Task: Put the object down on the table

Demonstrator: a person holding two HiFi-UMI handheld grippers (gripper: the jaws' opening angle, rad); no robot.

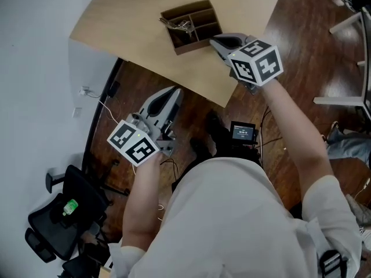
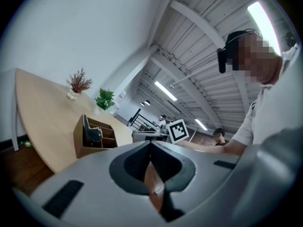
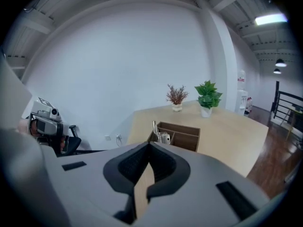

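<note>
A brown wooden organiser box (image 1: 191,25) with several compartments stands on the light wood table (image 1: 133,22). Metal items (image 1: 181,25) lie in its left compartment. My right gripper (image 1: 215,41) hovers by the box's near right corner, shut, with nothing between its jaws. My left gripper (image 1: 175,92) is off the table, over the dark floor in front of its edge, also shut and empty. In the right gripper view the box (image 3: 176,136) lies just beyond the gripper (image 3: 150,145), metal items (image 3: 161,136) sticking up. The left gripper view shows the box (image 2: 92,138) from the side.
Two small potted plants (image 3: 207,97) stand at the table's far side. On the floor are a black office chair (image 1: 58,219), a small device with a lit screen (image 1: 242,132) and a cable to a wall socket (image 1: 87,91). White furniture legs (image 1: 348,22) stand at the right.
</note>
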